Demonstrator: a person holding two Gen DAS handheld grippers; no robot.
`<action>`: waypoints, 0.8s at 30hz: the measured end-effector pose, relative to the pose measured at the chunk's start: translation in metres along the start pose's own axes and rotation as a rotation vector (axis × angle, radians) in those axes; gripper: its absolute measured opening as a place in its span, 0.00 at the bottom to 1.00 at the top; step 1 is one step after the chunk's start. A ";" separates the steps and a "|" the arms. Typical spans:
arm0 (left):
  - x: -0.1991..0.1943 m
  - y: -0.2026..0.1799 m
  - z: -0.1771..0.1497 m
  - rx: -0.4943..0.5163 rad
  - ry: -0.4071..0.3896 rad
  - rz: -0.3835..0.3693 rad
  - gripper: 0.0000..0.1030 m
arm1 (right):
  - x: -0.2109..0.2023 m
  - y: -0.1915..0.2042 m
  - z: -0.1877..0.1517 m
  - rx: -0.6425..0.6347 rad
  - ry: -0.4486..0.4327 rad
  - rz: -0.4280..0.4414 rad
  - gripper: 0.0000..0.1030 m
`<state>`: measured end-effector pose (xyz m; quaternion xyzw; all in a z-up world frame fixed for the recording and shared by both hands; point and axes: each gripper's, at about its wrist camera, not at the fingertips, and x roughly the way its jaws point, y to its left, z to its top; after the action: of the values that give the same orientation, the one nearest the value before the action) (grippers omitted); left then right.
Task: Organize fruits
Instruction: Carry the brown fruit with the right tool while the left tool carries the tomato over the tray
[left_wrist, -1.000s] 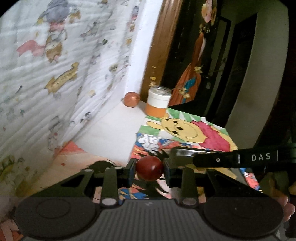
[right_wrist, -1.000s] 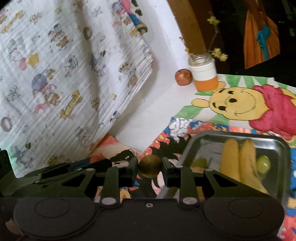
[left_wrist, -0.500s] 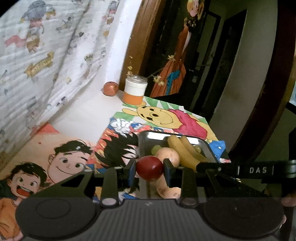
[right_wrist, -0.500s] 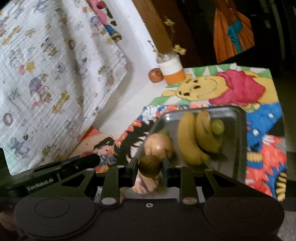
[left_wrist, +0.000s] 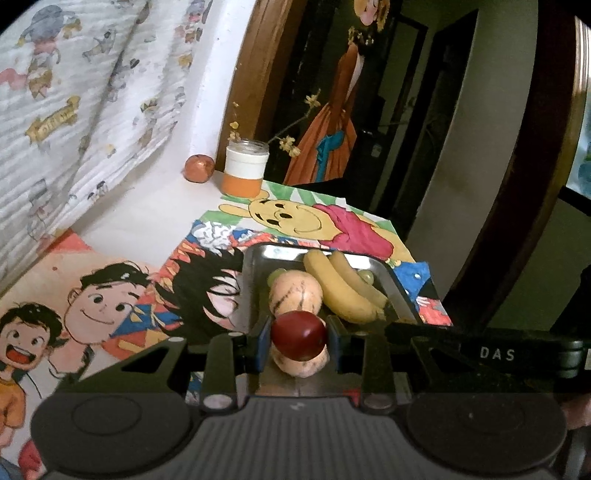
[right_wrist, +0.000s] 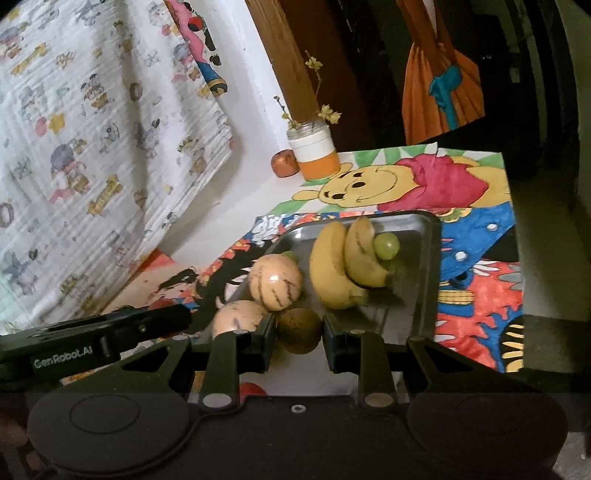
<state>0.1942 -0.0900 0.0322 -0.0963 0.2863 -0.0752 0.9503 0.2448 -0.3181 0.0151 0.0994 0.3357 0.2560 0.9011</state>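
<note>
My left gripper (left_wrist: 298, 341) is shut on a dark red round fruit (left_wrist: 298, 339) and holds it over the near end of a metal tray (left_wrist: 397, 291). My right gripper (right_wrist: 299, 334) is shut on a brown-green round fruit (right_wrist: 298, 329) at the near edge of the same tray (right_wrist: 424, 280). In the tray lie two bananas (right_wrist: 340, 258), two pale striped melons (right_wrist: 275, 282), and green grapes (right_wrist: 386, 245). A reddish fruit (left_wrist: 199, 168) sits on the table by the far wall.
An orange-and-white jar (left_wrist: 245, 170) with dried flowers stands at the back beside the reddish fruit. Cartoon drawings (left_wrist: 306, 221) cover the table under the tray. A printed cloth (right_wrist: 92, 122) hangs at the left. The table edge drops off at the right.
Both grippers have moved towards the tray with their fruits, which now hang over its near end. The tray's contents have come into full view.
</note>
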 end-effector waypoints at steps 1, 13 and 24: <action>0.001 -0.002 -0.003 0.004 0.004 -0.002 0.34 | 0.000 -0.001 -0.001 -0.001 0.000 -0.003 0.29; 0.005 -0.016 -0.027 0.042 0.053 0.004 0.34 | 0.001 -0.016 -0.016 0.008 -0.010 -0.051 0.29; 0.006 -0.020 -0.034 0.061 0.079 0.011 0.34 | 0.011 -0.015 -0.021 -0.037 -0.005 -0.125 0.29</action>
<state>0.1779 -0.1156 0.0055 -0.0628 0.3216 -0.0826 0.9412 0.2442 -0.3244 -0.0119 0.0621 0.3341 0.2052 0.9178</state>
